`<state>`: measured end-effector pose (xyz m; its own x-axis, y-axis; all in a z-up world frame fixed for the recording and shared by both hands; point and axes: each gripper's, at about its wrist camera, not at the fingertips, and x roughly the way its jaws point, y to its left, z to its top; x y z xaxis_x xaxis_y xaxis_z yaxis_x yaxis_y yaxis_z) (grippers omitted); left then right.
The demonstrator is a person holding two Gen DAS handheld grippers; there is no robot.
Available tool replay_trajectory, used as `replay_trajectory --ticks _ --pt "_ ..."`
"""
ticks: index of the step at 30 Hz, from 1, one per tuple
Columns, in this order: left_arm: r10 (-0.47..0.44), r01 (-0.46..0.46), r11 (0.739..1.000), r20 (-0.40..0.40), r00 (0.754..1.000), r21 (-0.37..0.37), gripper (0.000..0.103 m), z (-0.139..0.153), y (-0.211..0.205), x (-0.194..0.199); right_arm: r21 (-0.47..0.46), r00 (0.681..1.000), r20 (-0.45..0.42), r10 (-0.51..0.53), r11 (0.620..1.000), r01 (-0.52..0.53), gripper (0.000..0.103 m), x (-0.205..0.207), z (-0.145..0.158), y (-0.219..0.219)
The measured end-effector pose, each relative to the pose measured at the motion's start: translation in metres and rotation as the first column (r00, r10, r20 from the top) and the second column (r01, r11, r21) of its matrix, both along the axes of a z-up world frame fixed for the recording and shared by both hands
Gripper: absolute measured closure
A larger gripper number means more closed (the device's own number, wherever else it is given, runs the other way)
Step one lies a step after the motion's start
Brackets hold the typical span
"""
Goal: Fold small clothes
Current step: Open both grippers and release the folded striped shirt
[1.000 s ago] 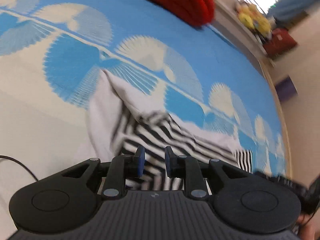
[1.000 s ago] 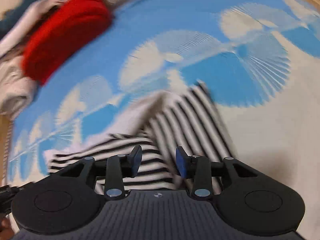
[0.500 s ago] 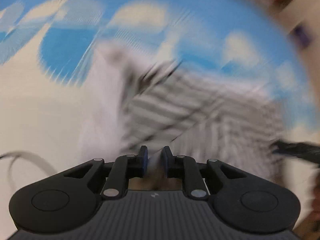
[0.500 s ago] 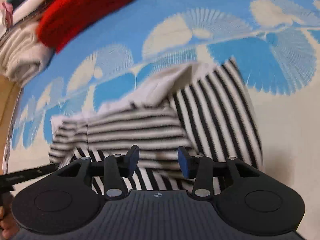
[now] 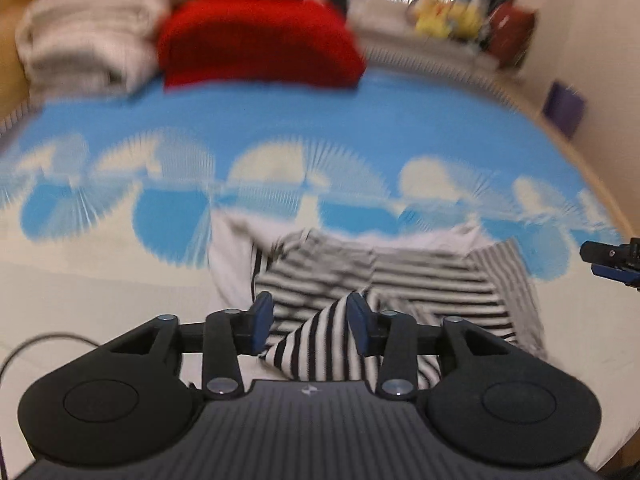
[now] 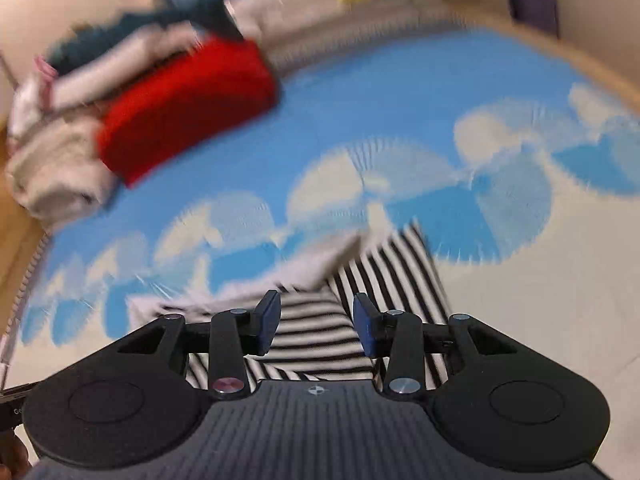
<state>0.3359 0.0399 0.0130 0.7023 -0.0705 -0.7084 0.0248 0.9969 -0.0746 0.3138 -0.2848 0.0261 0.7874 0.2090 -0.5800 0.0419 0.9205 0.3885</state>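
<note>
A small black-and-white striped garment (image 5: 420, 280) with a pale inner side lies crumpled and partly folded on the blue and cream patterned bedspread (image 5: 320, 120). My left gripper (image 5: 310, 312) hovers over its near edge. Its jaws are opening, and a striped corner shows in the gap without either pad pressing on it. My right gripper (image 6: 316, 312) stands open above the same garment (image 6: 392, 264), with stripes visible below between its fingers. The right gripper's tip (image 5: 608, 262) also shows at the right edge of the left wrist view. Both views are blurred.
A red folded cloth (image 5: 256, 40) and a pile of pale folded clothes (image 5: 88, 44) sit at the far side of the bed. Yellow items (image 5: 444, 16) and a purple box (image 5: 564, 108) lie beyond. A dark cable (image 5: 40, 344) runs at the near left.
My left gripper went from nearly shut on the garment's edge to jaws apart. Both grippers have pulled up and back, so more of the bed and the far piles show.
</note>
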Motion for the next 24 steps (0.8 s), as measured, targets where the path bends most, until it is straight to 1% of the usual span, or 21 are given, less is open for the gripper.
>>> replay_trajectory --ticks 2,4,6,8,10,12,13,14,17,19,21,23,24 --pt "-0.005 0.004 1.000 0.096 0.995 0.005 0.047 0.021 -0.006 -0.035 -0.039 0.997 0.076 0.018 0.999 -0.015 0.060 -0.033 0.015 -0.006" --pt "-0.016 0.017 1.000 0.163 0.986 -0.008 0.045 0.036 -0.010 -0.073 -0.082 0.989 0.144 0.023 0.997 -0.011 0.060 -0.068 0.023 -0.010" --pt "-0.034 0.039 0.999 0.207 0.978 -0.018 0.045 0.043 -0.014 -0.106 -0.112 0.981 0.191 0.018 0.994 0.004 0.059 -0.105 0.024 -0.016" --pt "-0.060 0.065 0.998 0.239 0.969 -0.012 0.045 0.042 -0.020 -0.136 -0.113 0.977 0.212 0.002 0.993 0.022 0.059 -0.134 0.018 -0.024" --pt "-0.091 0.093 0.996 0.249 0.964 0.005 0.045 0.036 -0.027 -0.162 -0.111 0.976 0.217 -0.015 0.993 0.040 0.059 -0.162 0.004 -0.029" --pt "-0.111 0.114 0.993 0.222 0.969 -0.002 0.046 0.027 -0.033 -0.179 -0.126 0.980 0.199 -0.026 0.991 0.052 0.059 -0.181 -0.007 -0.029" --pt "-0.119 0.124 0.992 0.202 0.972 -0.013 0.046 0.023 -0.039 -0.185 -0.127 0.982 0.183 -0.038 0.990 0.062 0.059 -0.189 -0.012 -0.030" --pt "-0.127 0.134 0.991 0.190 0.973 -0.020 0.046 0.022 -0.045 -0.191 -0.108 0.982 0.183 -0.050 0.992 0.070 0.059 -0.196 -0.015 -0.033" --pt "-0.171 0.179 0.983 0.199 0.965 -0.026 0.046 0.026 -0.065 -0.209 -0.098 0.982 0.172 -0.074 0.991 0.092 0.059 -0.209 -0.024 -0.036" --pt "-0.212 0.226 0.973 0.213 0.954 -0.041 0.046 0.040 -0.080 -0.220 -0.104 0.982 0.171 -0.082 0.989 0.101 0.059 -0.215 -0.029 -0.039" --pt "-0.250 0.274 0.959 0.239 0.938 -0.073 0.046 0.066 -0.092 -0.233 -0.100 0.984 0.147 -0.101 0.988 0.116 0.059 -0.216 -0.035 -0.044" --pt "-0.281 0.327 0.936 0.284 0.917 -0.132 0.046 0.104 -0.101 -0.246 -0.070 0.983 0.143 -0.115 0.990 0.126 0.059 -0.221 -0.039 -0.049" --pt "-0.288 0.340 0.930 0.297 0.910 -0.140 0.046 0.122 -0.105 -0.250 -0.064 0.981 0.152 -0.117 0.990 0.128 0.059 -0.222 -0.040 -0.050"
